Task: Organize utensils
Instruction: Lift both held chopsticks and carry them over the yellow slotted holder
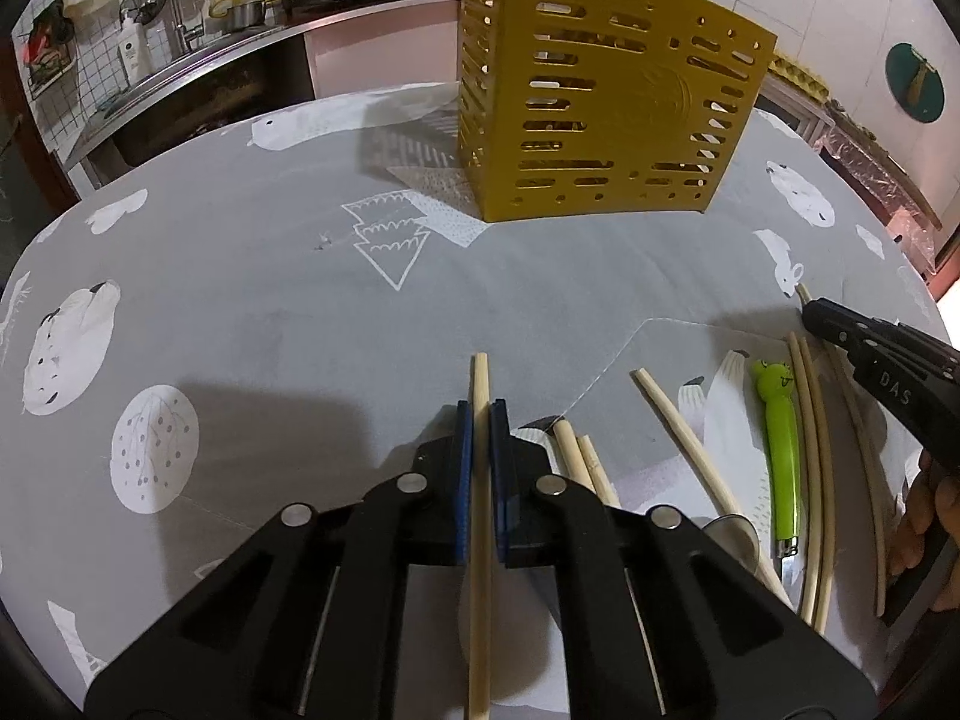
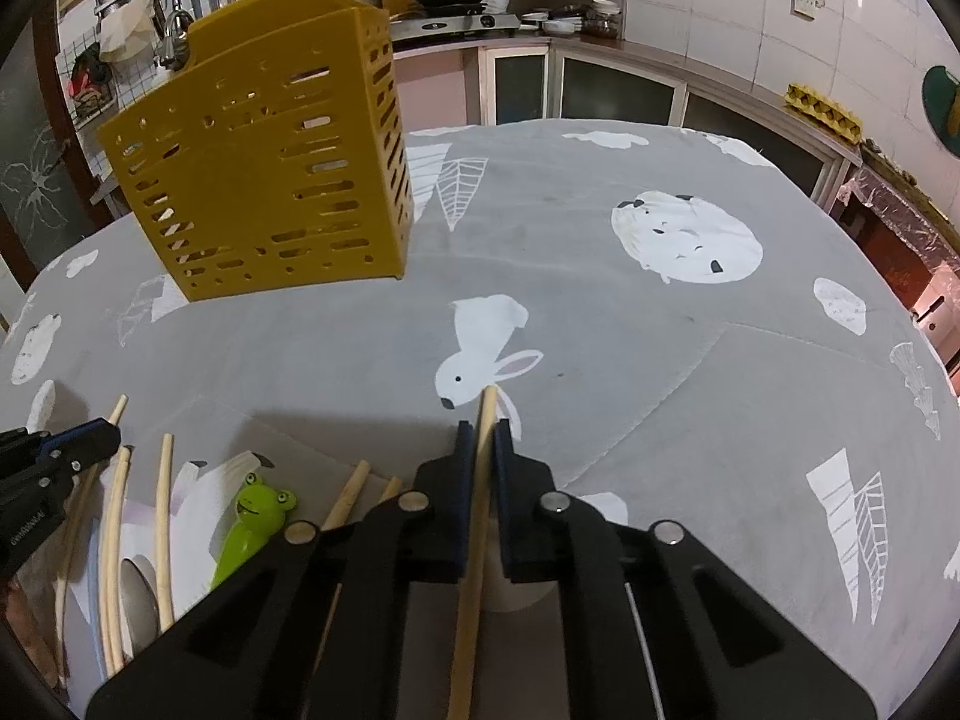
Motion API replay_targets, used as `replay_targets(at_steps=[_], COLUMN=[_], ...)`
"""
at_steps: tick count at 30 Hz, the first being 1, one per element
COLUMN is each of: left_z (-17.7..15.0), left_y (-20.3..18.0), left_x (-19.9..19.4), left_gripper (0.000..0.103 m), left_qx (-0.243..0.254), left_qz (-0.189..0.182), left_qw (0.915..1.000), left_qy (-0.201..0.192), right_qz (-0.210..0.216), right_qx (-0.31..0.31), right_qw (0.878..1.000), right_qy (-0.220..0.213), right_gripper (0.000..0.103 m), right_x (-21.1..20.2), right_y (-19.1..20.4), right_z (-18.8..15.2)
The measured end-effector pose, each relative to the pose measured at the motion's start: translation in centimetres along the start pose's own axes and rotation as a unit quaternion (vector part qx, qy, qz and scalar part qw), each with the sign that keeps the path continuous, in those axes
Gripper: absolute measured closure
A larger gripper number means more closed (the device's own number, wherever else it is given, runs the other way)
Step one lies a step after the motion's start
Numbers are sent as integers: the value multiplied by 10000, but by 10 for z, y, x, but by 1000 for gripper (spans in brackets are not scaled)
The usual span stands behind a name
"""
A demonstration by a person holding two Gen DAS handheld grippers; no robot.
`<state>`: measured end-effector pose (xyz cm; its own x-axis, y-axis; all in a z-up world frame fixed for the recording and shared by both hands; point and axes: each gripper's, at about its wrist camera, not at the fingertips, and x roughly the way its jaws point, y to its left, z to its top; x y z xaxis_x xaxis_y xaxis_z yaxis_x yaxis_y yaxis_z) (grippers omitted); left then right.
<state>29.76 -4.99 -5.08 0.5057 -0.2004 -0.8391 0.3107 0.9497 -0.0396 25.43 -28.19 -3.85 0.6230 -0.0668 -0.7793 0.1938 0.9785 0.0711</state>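
A yellow slotted utensil holder (image 1: pixel 600 102) stands upright at the far side of the table; it also shows in the right wrist view (image 2: pixel 270 162). My left gripper (image 1: pixel 480 414) is shut on a wooden chopstick (image 1: pixel 480 384) that runs between its blue pads. My right gripper (image 2: pixel 482 432) is shut on another wooden chopstick (image 2: pixel 487 414). Several loose chopsticks (image 1: pixel 684 444) and a green frog-handled utensil (image 1: pixel 780 438) lie on the cloth between the two grippers. The right gripper's tip (image 1: pixel 840 324) shows at the right of the left wrist view.
The table carries a grey cloth (image 1: pixel 270 312) with white animal prints. A spoon bowl (image 2: pixel 141 594) lies among the chopsticks. A kitchen counter with a sink and a stove (image 2: pixel 462 18) runs behind the table.
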Motion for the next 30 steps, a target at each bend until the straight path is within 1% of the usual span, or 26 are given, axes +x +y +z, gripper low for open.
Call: replay_targets(at_steps=[2, 5, 9, 11, 14, 17, 21, 23, 26, 30], left_z=[1, 0, 0, -1, -4, -6, -9, -10, -11, -12], left_y=[3, 7, 13, 13, 10, 11, 11, 11, 10, 8], left_x=[-3, -12, -37, -49, -71, -90, -111, -121, -131, -138], left_gripper=[99, 99, 99, 99, 99, 99, 99, 99, 99, 99], left_qx=[-113, -216, -403, -436, -426, -477, -534, -561, -598, -591], left_qz=[-24, -16, -62, -28, 109, 68, 83, 77, 55, 52], left_qw=[9999, 9997, 9981, 9968, 9931, 9887, 9828, 9798, 9760, 9730], left_qy=[3, -116, -456, -665, -1086, -1422, -1768, -1919, -2091, -2232], right_qz=[46, 138, 300, 398, 555, 699, 847, 910, 944, 946], right_qx=[31, 62, 197, 238, 227, 212, 211, 206, 181, 138], right_qw=[10000, 9995, 9982, 9969, 9947, 9912, 9854, 9819, 9791, 9748], right_qy=[-60, -274, -485, -635, -840, -1103, -1460, -1649, -1790, -2015], right_gripper=[97, 97, 97, 97, 97, 97, 97, 97, 97, 97], right_x=[-5, -19, -34, -43, -52, -64, -80, -89, -96, -108], right_y=[-1, -4, -7, -7, -4, 0, 3, 4, 4, 6], right_z=[1, 6, 11, 12, 14, 15, 16, 16, 17, 16])
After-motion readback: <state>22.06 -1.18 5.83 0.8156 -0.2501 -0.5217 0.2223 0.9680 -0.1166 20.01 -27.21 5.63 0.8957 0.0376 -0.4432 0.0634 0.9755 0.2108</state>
